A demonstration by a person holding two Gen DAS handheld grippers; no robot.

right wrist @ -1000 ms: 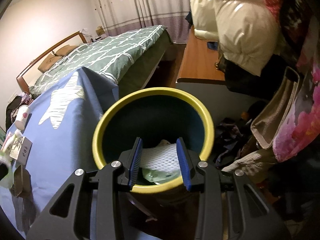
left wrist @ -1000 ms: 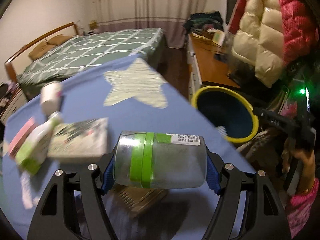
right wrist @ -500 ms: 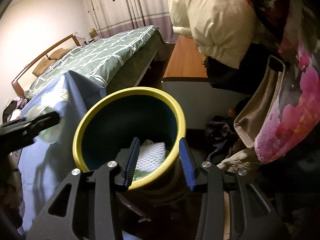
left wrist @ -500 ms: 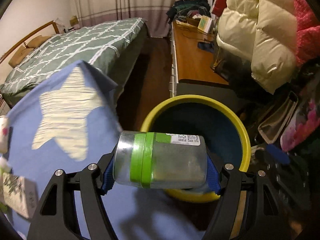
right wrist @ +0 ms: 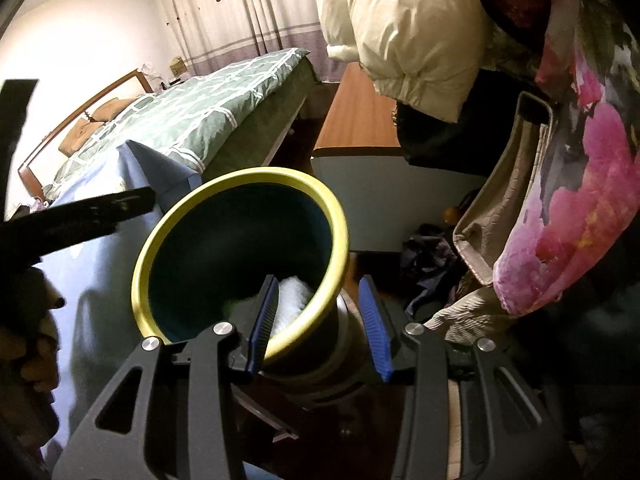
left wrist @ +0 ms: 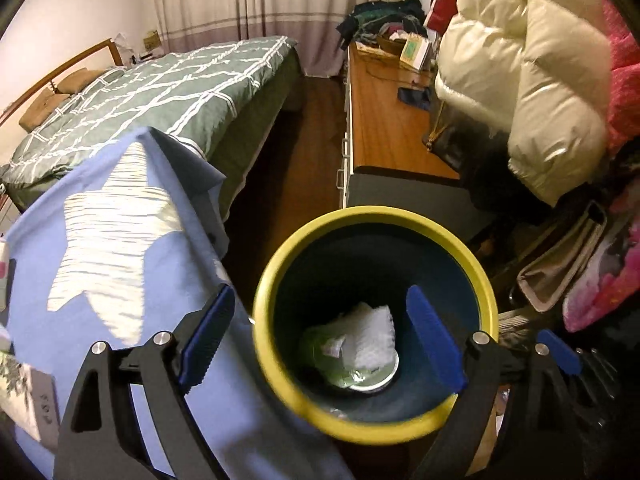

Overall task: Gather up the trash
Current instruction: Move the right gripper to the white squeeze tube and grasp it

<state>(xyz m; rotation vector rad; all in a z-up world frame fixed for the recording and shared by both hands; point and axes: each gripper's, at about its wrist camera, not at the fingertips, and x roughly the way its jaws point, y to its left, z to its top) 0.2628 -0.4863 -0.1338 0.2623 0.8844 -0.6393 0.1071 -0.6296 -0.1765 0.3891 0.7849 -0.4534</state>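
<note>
A yellow-rimmed dark bin point(left wrist: 372, 216) stands beside the blue-covered table. Inside it lies a clear jar with a green band point(left wrist: 340, 356) next to a white foam net point(left wrist: 372, 332). My left gripper point(left wrist: 320, 308) hangs over the bin's near-left rim; its jaws are opening with nothing between them. My right gripper point(right wrist: 319, 284) straddles the bin's point(right wrist: 240, 178) near wall, one finger inside and one outside, with a gap showing at the inner pad. The left gripper's black arm point(right wrist: 80, 216) reaches in from the left in the right wrist view.
A blue cloth with a pale star point(left wrist: 120, 240) covers the table on the left; a printed box point(left wrist: 24, 400) lies at its near edge. A wooden desk point(left wrist: 384, 128), hanging puffy jackets point(left wrist: 520, 80) and a beige bag point(right wrist: 500, 208) crowd the right. The bed point(left wrist: 160, 92) lies beyond.
The left gripper carried the jar from over the table to above the bin, then its jaws spread and the jar dropped in. The right gripper shifted so its fingers straddle the bin's wall.
</note>
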